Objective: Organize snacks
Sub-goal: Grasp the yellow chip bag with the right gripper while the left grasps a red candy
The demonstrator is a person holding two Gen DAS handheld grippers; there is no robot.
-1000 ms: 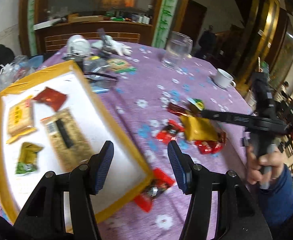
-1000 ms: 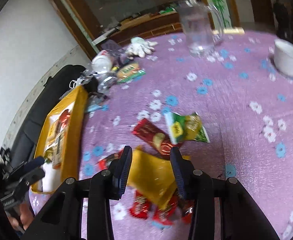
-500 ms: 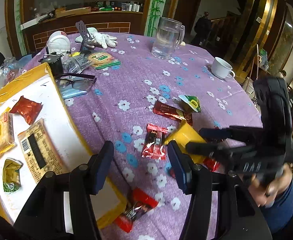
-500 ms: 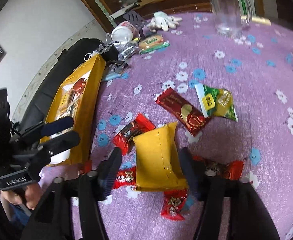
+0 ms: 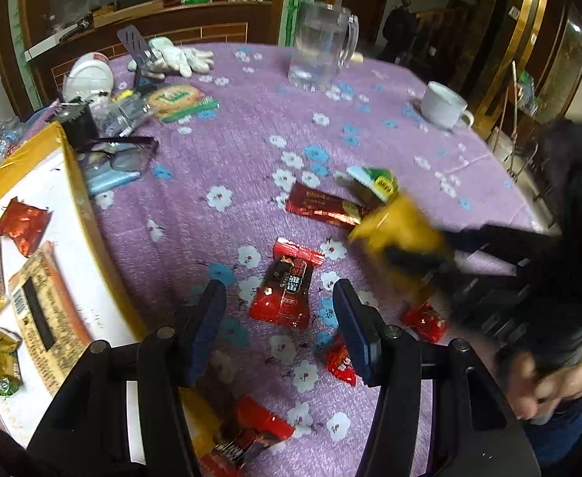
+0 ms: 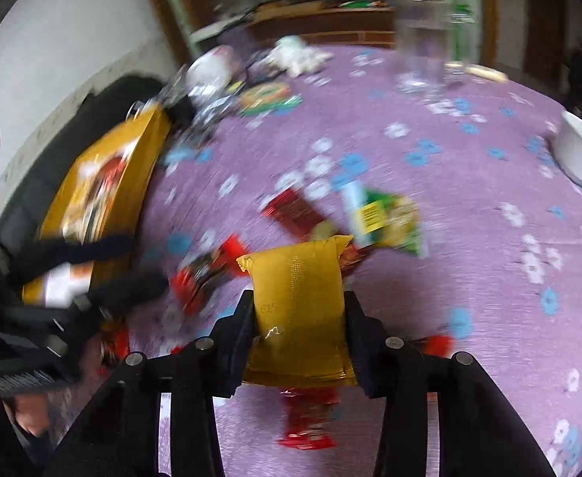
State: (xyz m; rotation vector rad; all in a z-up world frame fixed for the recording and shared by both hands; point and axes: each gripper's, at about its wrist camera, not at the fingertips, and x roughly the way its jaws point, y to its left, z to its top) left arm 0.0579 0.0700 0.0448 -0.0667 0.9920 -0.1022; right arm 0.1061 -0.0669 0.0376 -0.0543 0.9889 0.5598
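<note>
From the left wrist we see our left claw [image 5: 279, 318] spread and empty over the bench [image 5: 231, 151], whose purple cloth is nubbly and printed with white and blue flowers. Between its blue pads lies a glossy red sachet [image 5: 285, 292] with a dark label whose small print is too fine to read. A long red foil bar [image 5: 322, 208] and a green pack [image 5: 374, 185] lie farther off, the pack's yellow label blurred. At left sits a yellow-rimmed tray [image 5: 74, 187] with a white floor, holding flat packets, one with a barcode. A clear glass mug [image 5: 322, 47] and a white cup [image 5: 443, 105] stand at the far side.

From the right wrist, our right claw [image 6: 298, 318] is closing on a plump, matte yellow pouch [image 6: 298, 286], both pads against its sides, lifted above the red sachets. A faint stamped code on the pouch is unreadable. The rest is motion-blurred.
</note>
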